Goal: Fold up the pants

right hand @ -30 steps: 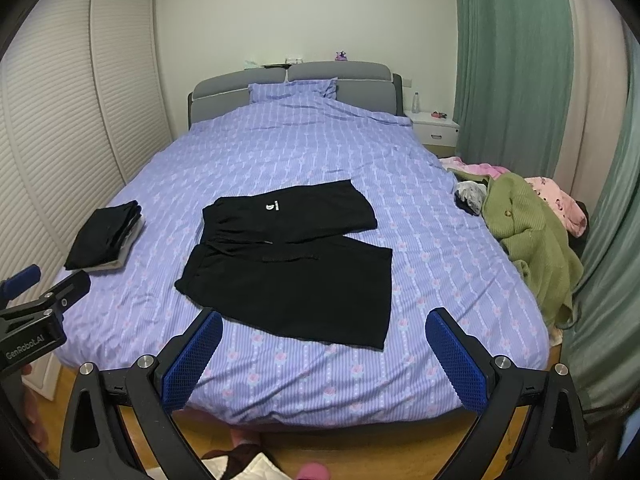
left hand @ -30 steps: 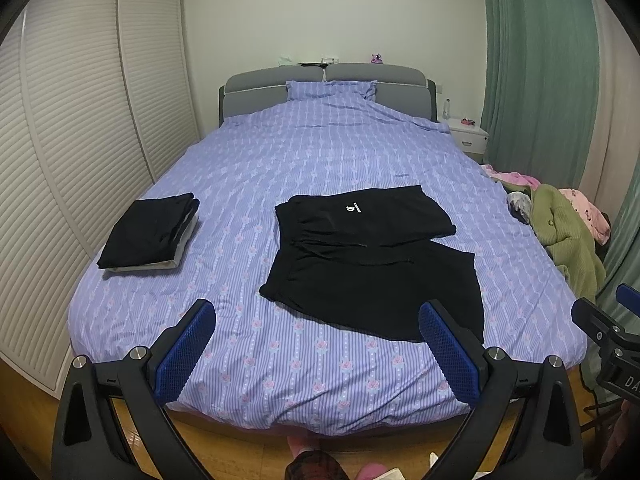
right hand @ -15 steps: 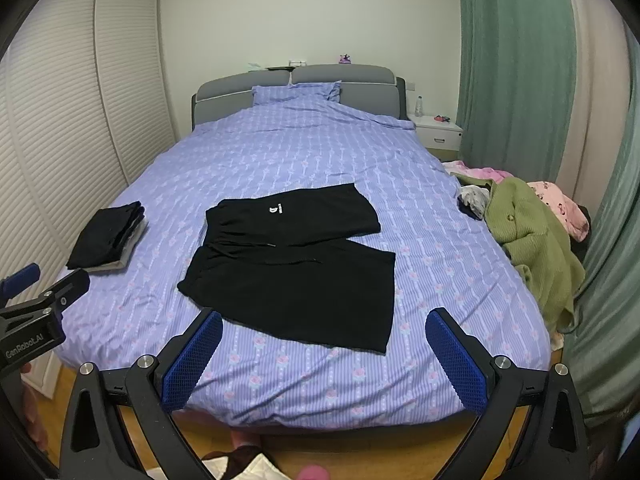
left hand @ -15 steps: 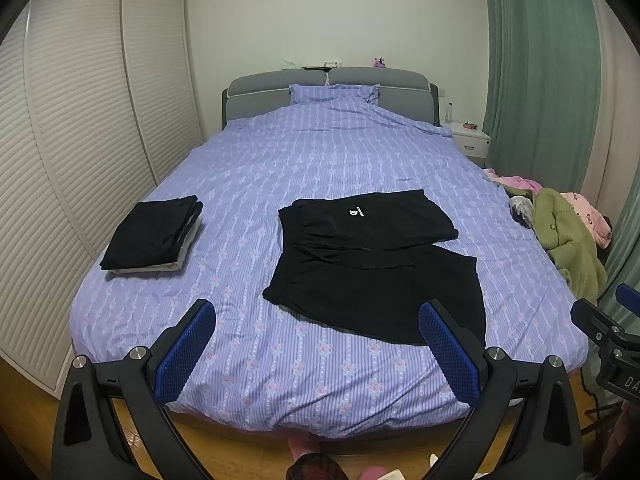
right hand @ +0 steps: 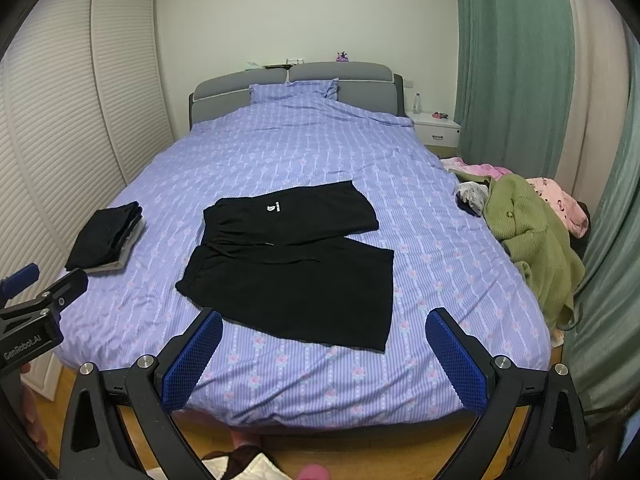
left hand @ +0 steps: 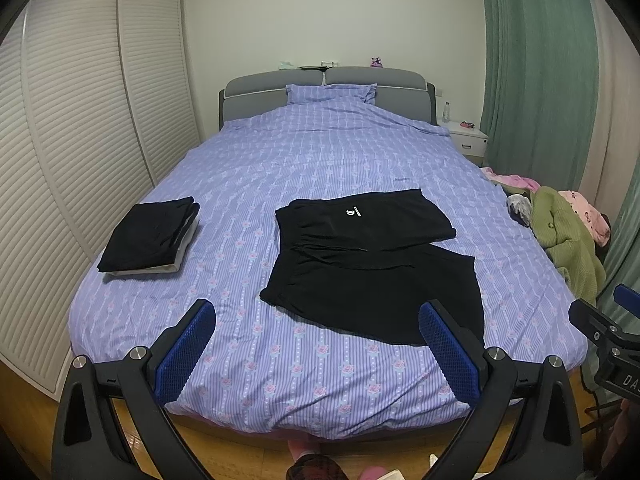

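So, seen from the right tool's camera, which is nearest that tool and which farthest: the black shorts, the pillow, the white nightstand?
1. Black shorts: spread on the bed's near end, just ahead of the right tool.
2. Pillow: at the headboard, centre.
3. White nightstand: far right corner; too close to the pillow to rank firmly.

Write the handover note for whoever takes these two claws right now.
Left claw: open, empty, held over the foot of the bed.
Right claw: open, empty, beside it.
Black pants: spread flat mid-bed, legs to the right, unfolded.
Folded stack: at the bed's left edge.
Clothes pile: at the right edge.
Left: fold the pants.
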A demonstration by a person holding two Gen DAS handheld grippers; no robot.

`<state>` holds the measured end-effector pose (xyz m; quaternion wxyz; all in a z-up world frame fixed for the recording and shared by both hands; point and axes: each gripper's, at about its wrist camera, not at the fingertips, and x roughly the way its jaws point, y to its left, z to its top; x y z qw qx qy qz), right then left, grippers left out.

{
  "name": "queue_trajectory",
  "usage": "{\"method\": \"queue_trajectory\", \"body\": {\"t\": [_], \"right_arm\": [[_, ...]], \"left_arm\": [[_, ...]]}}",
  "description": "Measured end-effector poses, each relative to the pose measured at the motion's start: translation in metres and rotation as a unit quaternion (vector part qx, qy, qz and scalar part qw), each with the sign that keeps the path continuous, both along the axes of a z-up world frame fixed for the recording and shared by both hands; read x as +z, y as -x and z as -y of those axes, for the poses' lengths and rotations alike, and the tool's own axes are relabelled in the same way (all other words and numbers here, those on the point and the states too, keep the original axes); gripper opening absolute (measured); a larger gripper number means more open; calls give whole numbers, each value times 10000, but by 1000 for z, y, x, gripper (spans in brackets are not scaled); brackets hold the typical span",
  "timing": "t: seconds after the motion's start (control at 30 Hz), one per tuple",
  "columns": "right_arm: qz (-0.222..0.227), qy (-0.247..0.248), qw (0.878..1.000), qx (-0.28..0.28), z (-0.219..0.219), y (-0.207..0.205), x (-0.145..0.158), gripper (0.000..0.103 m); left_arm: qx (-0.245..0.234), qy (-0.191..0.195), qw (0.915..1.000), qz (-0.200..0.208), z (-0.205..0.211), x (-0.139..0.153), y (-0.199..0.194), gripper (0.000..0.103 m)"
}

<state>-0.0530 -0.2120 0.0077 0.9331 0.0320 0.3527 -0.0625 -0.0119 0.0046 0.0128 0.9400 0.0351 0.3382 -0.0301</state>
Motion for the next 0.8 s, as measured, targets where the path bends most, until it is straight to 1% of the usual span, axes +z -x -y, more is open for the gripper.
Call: {"method": "queue_trajectory", "body": {"t": [0.27,0.47,0.7,0.8], "right_arm": [[-52,-12,10000,-14,0,-4,-3,103],[-203,-21,9998,-10,-3,-13,-8,103],[-423,-56,9990,-92,-7,-34,-21,103],[-500,-120,9985,-194,-10,-52,-38,103]], "left_arm": [[-26,-2,10000,-33,0,-1,-4,103],[-36,15,9999,-150,-5,-9,-13,103],[-48,-73,9996,-277,-17,-24,-41,103],[-53,-163,9994,-290,-24,-36,-60,103]]}}
